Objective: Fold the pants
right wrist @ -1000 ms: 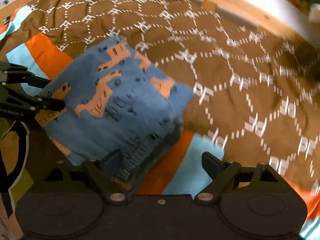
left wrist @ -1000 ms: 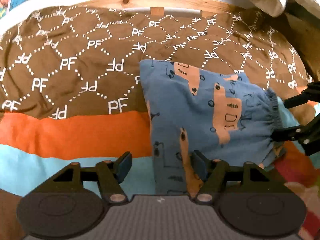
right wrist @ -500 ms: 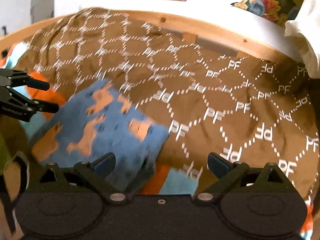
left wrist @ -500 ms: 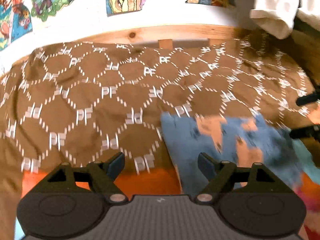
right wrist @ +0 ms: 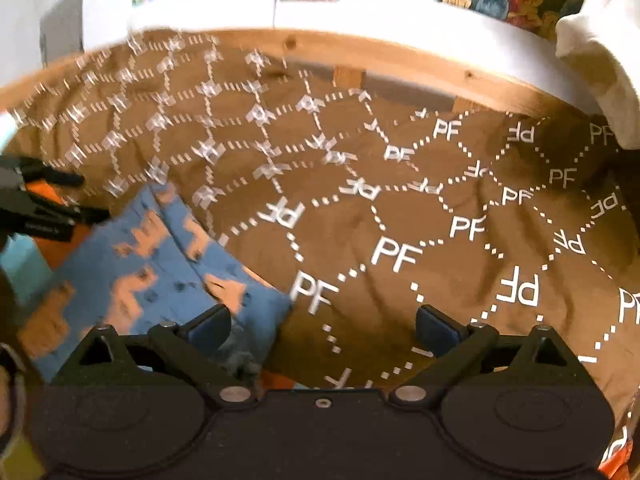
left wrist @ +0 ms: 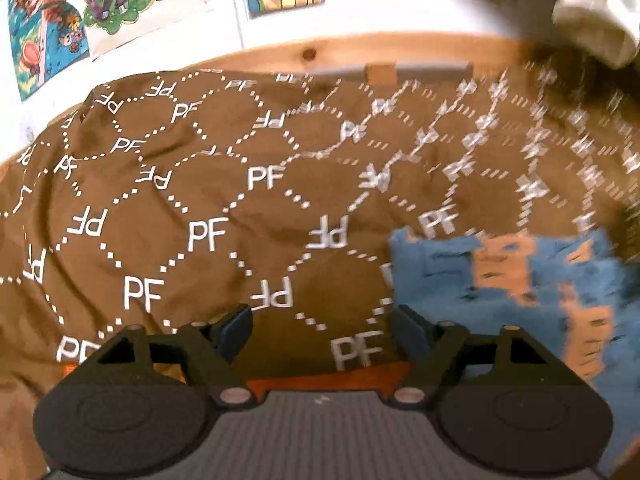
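Now, line by line:
Left gripper [left wrist: 320, 330]: tilted downward toward the bed, its fingers [left wrist: 236, 326] spread wide with only the brown blanket showing between them; the jaws have just been opening, and nothing is held.
Left gripper seen from the right: its dark fingers poke in at the left edge of the right wrist view [right wrist: 60, 200], one above the other, hovering just beside the far corner of the pants and not gripping them.
Right gripper [right wrist: 324, 326]: also angled downward, its fingers [right wrist: 210, 326] parted about as wide as they go; the jaws have just been opening, and no cloth is pinched between them.
Pants [right wrist: 152, 276]: blue with orange shapes, lying folded into a flat, roughly rectangular bundle on the blanket; in the left wrist view they lie to the right of the fingers [left wrist: 512, 280], in the right wrist view to the left, with one corner close by the left-hand finger.
Blanket [left wrist: 208, 208]: brown, with white dotted hexagons and "PF" letters, rumpled, covering most of the bed; an orange band shows at its near edge.
Bed frame [left wrist: 312, 54]: pale wood, running along the far side below a white wall.
Posters [left wrist: 52, 20]: colourful, pinned on that wall.
White cloth [right wrist: 600, 52]: hangs at the upper right.
Sharpness: parts of both views are smeared by motion.
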